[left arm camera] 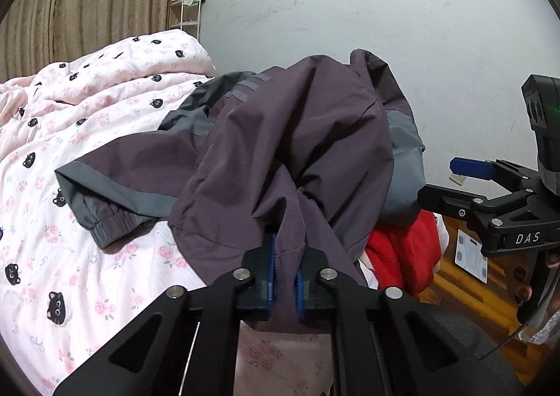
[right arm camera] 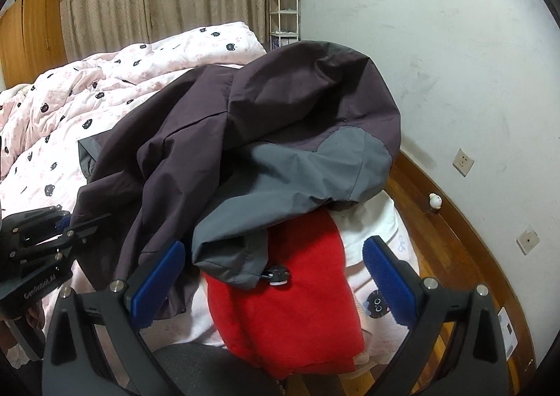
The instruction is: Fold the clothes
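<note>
Left wrist view: the left gripper [left arm camera: 284,270] is pinching a fold of the purple-and-grey jacket [left arm camera: 287,137], which is lying heaped on the pink cat-print quilt [left arm camera: 70,137] and hiding most of the red garment [left arm camera: 402,252] behind it. In the right wrist view, the right gripper [right arm camera: 274,275] is hovering with jaws spread wide and empty over the jacket's grey hem and red garment, near the bed's edge by the wooden floor [right arm camera: 455,221].

Left tongs [left arm camera: 284,270] pinching purple jacket [left arm camera: 280,137], pink quilt [left arm camera: 70,137] beneath, right tongs [left arm camera: 451,182] beside.
</note>
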